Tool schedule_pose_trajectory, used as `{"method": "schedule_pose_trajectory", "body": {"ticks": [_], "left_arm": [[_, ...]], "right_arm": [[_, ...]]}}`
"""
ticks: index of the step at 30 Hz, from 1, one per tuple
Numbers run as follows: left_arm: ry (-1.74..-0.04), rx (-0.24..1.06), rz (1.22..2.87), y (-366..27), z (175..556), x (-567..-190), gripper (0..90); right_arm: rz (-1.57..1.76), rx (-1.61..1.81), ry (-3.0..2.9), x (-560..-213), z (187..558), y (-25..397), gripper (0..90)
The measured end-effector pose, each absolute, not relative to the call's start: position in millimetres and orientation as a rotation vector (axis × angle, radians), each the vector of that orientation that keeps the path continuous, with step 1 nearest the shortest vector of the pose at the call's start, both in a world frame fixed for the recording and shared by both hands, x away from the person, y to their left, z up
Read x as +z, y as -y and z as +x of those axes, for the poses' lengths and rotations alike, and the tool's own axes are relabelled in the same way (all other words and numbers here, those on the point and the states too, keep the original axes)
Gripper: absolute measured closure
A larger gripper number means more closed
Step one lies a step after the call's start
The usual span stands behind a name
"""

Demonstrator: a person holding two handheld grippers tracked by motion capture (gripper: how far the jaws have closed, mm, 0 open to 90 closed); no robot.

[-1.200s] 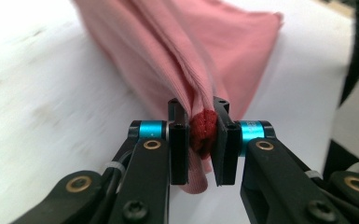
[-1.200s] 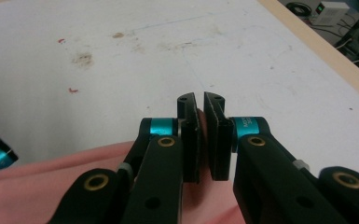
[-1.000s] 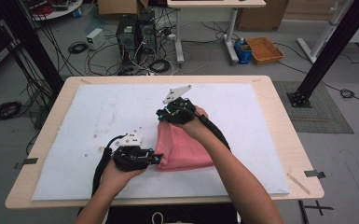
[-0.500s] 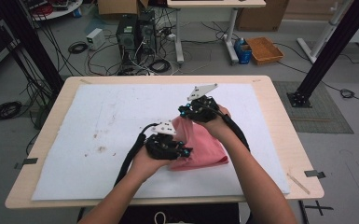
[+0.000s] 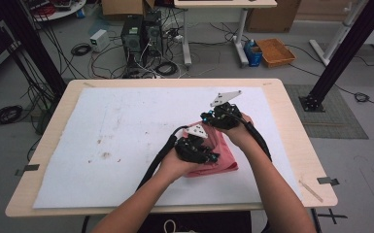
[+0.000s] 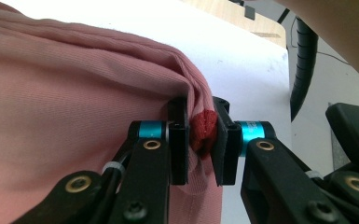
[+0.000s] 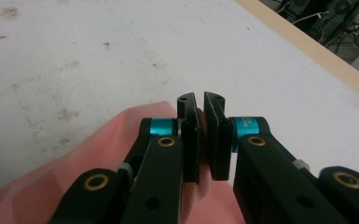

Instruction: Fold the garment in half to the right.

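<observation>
Folding a pink cloth (image 5: 219,154) lying at the white mat's (image 5: 126,126) four o'clock.
Left gripper (image 6: 200,140) is pinching a bunched hem; right gripper (image 7: 204,135) is clamping a thin edge, which is risking slipping free if pulled.

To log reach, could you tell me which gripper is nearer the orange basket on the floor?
Right. The right gripper holds the pink cloth at its far edge, toward the basket beyond the table; the left gripper grips the cloth closer to the person.
</observation>
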State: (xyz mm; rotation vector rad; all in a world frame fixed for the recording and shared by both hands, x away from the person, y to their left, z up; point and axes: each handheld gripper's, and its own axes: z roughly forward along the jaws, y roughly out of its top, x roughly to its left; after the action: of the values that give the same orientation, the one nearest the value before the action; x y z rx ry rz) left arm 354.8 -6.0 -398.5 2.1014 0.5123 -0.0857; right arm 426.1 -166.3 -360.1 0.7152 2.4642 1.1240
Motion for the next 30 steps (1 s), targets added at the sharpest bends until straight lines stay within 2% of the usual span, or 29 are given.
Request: {"method": "schedule_pose_trajectory", "body": {"ticks": [10,11,13,15,17,22,26,30], "left_arm": [[-0.548,-0.127,2.138,30.1,366.4,-417.1,78.5],[-0.546,-0.128,2.143,31.8,367.7,-418.8,78.3],[-0.562,-0.118,2.131,34.0,369.3,-421.3,75.9],[-0.583,-0.102,2.108,33.5,370.2,-421.1,66.4],[-0.603,-0.079,2.076,28.6,370.6,-417.3,55.8],[-0.639,0.022,2.017,-6.8,366.7,-402.2,47.9],[-0.714,0.132,1.988,-50.7,361.8,-397.6,42.9],[-0.795,0.165,1.968,-94.8,353.6,-404.3,39.9]], "right_arm": [[0.800,1.040,-2.477,-383.6,431.6,181.3,84.6],[0.810,1.031,-2.478,-385.2,432.0,183.2,82.7],[0.844,1.028,-2.463,-386.6,432.4,187.5,70.0],[0.892,1.034,-2.441,-385.9,432.3,192.4,60.6],[0.907,1.035,-2.419,-383.5,430.7,196.7,56.3],[0.894,1.055,-2.399,-376.7,423.8,202.9,51.1],[0.869,1.044,-2.420,-376.9,417.7,200.9,51.0],[0.832,1.027,-2.451,-382.2,413.5,195.1,52.9]]}}
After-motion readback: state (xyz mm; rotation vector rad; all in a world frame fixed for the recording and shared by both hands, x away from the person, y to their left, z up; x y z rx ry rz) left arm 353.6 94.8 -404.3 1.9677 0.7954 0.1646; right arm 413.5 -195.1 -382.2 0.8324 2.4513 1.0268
